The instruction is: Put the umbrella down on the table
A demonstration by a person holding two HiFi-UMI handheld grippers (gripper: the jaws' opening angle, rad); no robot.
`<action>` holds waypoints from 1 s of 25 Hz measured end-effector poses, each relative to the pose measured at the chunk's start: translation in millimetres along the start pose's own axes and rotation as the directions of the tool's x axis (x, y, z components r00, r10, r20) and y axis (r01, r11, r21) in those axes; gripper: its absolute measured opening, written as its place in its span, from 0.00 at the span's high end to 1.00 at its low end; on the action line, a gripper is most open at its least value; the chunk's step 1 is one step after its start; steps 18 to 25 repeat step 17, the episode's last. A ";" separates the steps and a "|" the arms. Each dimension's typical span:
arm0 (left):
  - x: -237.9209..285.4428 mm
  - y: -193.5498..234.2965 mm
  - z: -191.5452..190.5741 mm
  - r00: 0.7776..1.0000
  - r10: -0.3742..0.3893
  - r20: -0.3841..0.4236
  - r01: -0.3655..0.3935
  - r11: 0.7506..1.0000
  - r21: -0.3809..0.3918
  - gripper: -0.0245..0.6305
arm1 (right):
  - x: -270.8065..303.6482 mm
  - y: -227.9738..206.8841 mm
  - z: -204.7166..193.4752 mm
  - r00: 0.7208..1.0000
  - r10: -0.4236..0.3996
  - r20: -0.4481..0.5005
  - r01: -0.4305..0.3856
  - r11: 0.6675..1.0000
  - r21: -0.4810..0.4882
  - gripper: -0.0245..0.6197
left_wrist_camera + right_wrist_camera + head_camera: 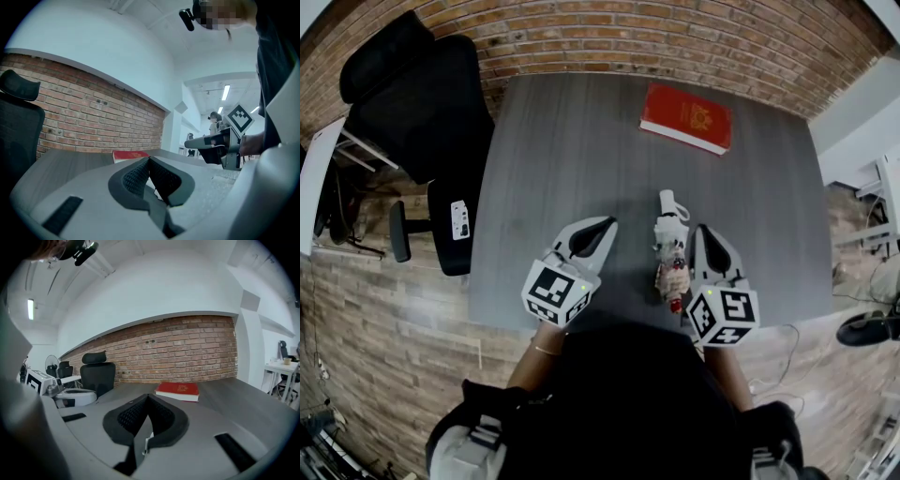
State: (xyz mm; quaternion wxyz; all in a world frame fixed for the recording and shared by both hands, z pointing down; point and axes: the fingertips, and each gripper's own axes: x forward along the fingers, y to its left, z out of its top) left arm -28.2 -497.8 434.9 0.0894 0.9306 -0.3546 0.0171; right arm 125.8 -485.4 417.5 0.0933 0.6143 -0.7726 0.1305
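With jaws pressed together and empty on our left gripper point(603, 225) and right gripper point(706, 231), we risk knocking the umbrella point(671, 255), just beside the right one, off the table's point(562, 141) near edge.

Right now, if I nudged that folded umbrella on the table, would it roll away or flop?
The umbrella looks like a short, roundish bundle, so a sideways nudge would probably roll it a little. Its loosely wrapped fabric likely gives softly, while the white handle end seems rigid.

It is an office; a grey table point(581, 187) stands near a brick wall point(628, 28), with a black office chair point(422, 103) at its left; a ceiling strip light point(226, 91) and another desk point(280, 367) show far right.
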 end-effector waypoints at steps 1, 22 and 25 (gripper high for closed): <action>0.8 -0.6 -0.2 1.000 -0.001 0.000 0.001 1.000 0.001 0.96 | 0.0 -0.5 -0.8 1.000 0.003 -0.001 -0.003 1.000 0.001 0.97; -4.7 -8.0 -0.7 1.000 0.010 -0.018 -0.010 1.000 -0.007 0.96 | -4.5 0.3 -7.0 1.000 0.017 -0.020 -0.016 1.000 0.011 0.97; -4.7 -8.0 -0.7 1.000 0.010 -0.018 -0.010 1.000 -0.007 0.96 | -4.5 0.3 -7.0 1.000 0.017 -0.020 -0.016 1.000 0.011 0.97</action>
